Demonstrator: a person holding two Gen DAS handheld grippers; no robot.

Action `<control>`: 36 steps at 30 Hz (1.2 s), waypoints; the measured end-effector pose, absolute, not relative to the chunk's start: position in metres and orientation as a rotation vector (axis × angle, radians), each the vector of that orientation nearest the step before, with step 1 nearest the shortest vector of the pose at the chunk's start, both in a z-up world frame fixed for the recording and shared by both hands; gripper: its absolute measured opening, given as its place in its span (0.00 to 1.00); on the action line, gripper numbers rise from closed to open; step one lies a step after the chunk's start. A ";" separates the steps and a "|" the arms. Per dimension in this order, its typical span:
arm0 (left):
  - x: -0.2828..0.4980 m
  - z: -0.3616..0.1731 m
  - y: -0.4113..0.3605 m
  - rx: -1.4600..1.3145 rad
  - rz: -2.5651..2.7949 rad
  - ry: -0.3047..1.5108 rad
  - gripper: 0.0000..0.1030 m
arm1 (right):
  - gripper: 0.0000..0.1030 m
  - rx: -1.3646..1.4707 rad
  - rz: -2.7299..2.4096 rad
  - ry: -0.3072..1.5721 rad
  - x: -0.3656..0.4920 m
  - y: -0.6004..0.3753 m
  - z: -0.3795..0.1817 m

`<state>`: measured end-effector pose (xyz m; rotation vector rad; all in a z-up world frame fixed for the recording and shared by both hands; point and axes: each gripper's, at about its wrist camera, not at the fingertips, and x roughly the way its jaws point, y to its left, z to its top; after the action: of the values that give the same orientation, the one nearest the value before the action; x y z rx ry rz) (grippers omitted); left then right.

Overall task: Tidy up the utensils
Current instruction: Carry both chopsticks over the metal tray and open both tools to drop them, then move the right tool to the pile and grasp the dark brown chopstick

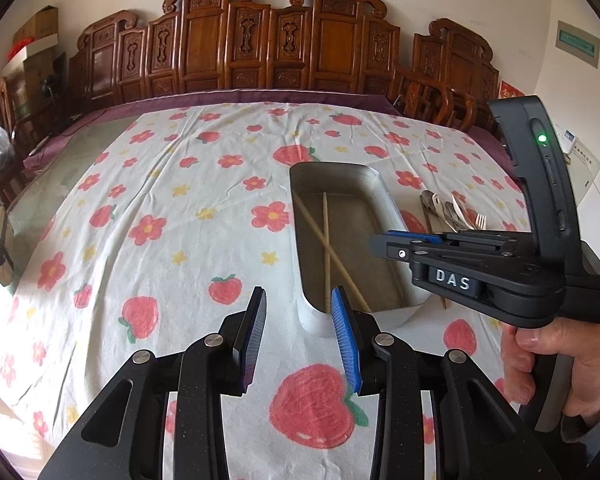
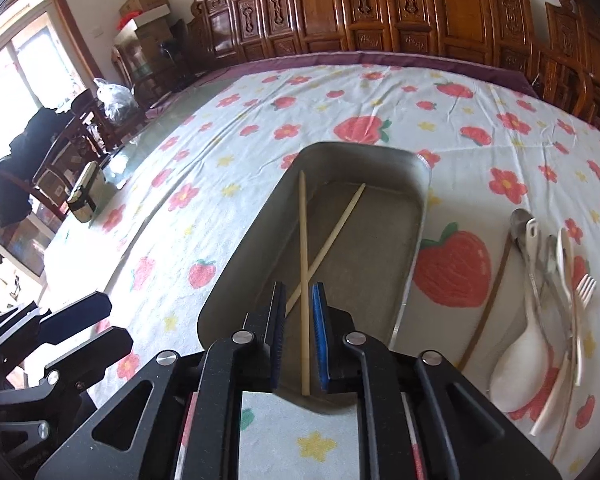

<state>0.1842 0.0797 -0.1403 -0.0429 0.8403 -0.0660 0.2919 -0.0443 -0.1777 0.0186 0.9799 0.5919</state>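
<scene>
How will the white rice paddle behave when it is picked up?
The white rice paddle looks like thin plastic, so probably light and stiff. Its smooth handle may slip. It overlaps the fork, which could shift.

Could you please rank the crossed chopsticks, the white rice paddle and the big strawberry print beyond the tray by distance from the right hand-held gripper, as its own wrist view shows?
1. Crossed chopsticks, between the right hand-held gripper's fingers, in the tray.
2. White rice paddle, right, on the cloth.
3. Strawberry print, beyond the tray's far end.
</scene>
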 end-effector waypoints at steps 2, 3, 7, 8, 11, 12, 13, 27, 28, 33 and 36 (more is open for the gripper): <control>0.182 -0.138 0.075 -0.039 -0.072 0.837 0.32 | 0.15 0.005 0.594 0.953 0.284 -0.055 -0.170; 0.181 -0.137 0.072 -0.038 -0.078 0.834 0.36 | 0.15 -0.002 0.594 0.940 0.279 -0.063 -0.167; 0.176 -0.132 0.056 -0.023 -0.106 0.816 0.46 | 0.15 -0.010 0.577 0.904 0.259 -0.103 -0.158; 0.176 -0.131 0.051 -0.019 -0.119 0.815 0.46 | 0.15 -0.010 0.569 0.896 0.253 -0.115 -0.157; 0.173 -0.129 0.033 -0.004 -0.150 0.806 0.56 | 0.15 -0.010 0.535 0.889 0.239 -0.154 -0.160; 0.172 -0.128 0.027 0.002 -0.163 0.802 0.59 | 0.15 -0.017 0.516 0.892 0.236 -0.165 -0.163; 0.172 -0.128 0.022 0.006 -0.172 0.801 0.60 | 0.15 -0.024 0.501 0.891 0.234 -0.175 -0.166; 0.166 -0.149 -0.047 0.051 -0.244 0.847 0.76 | 0.24 -0.040 0.347 0.981 0.245 -0.262 -0.226; 0.164 -0.151 -0.049 0.054 -0.245 0.851 0.76 | 0.24 -0.043 0.343 0.990 0.246 -0.263 -0.230; 0.159 -0.163 -0.058 0.072 -0.246 0.880 0.76 | 0.24 -0.003 0.348 1.030 0.253 -0.272 -0.247; 0.156 -0.169 -0.060 0.070 -0.248 0.896 0.76 | 0.24 0.024 0.359 1.035 0.258 -0.270 -0.251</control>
<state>0.1560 -0.0598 -0.1687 0.0697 0.8956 -0.2477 0.2582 -0.2701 -0.2508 0.0238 1.0346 0.3586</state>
